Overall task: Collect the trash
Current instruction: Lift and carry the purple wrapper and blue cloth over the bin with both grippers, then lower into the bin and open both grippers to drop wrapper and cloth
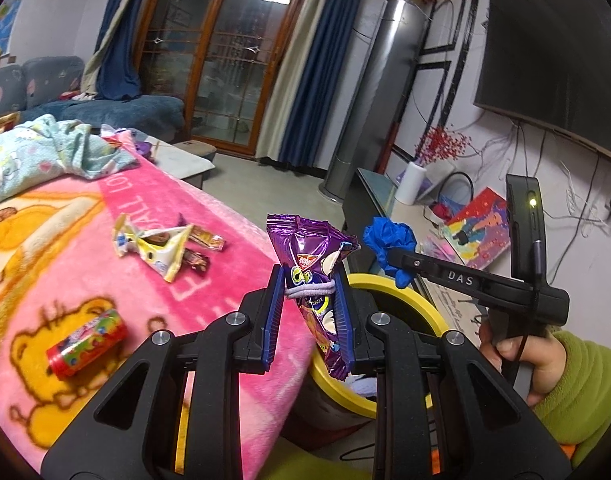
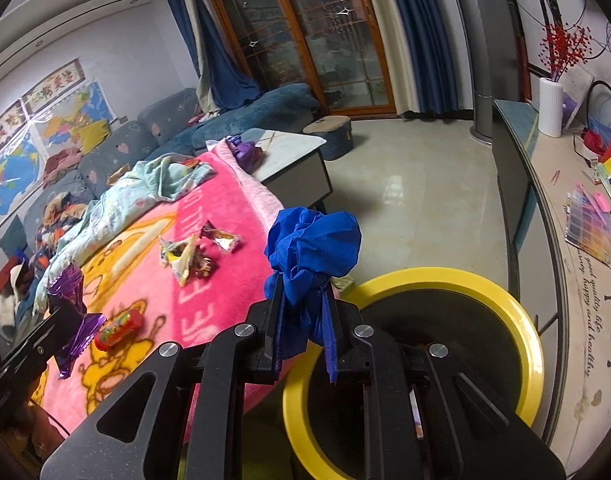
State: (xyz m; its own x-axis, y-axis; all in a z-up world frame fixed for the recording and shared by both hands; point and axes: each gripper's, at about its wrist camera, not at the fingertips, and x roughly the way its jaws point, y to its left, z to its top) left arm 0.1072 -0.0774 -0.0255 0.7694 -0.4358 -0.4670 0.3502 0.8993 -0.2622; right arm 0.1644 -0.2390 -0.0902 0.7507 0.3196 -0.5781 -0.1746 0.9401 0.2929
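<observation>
My left gripper [image 1: 310,284] is shut on a purple snack bag [image 1: 311,256], held above the near rim of the yellow-rimmed trash bin [image 1: 405,292]. My right gripper [image 2: 303,300] is shut on a crumpled blue glove [image 2: 313,244], held over the bin's rim [image 2: 517,320] at the blanket's edge. The glove also shows in the left wrist view [image 1: 389,244]; the purple bag shows in the right wrist view [image 2: 71,312]. On the pink blanket [image 1: 233,248] lie a red candy tube [image 1: 87,342] and several torn wrappers [image 1: 161,246], which also show in the right wrist view [image 2: 193,254].
A crumpled light-blue cloth [image 1: 45,152] lies at the blanket's far end. A low table [image 2: 293,160] stands beyond it, and a sofa [image 2: 145,136] at the back left. A TV cabinet [image 2: 545,208] with a white vase [image 2: 550,106] runs along the right.
</observation>
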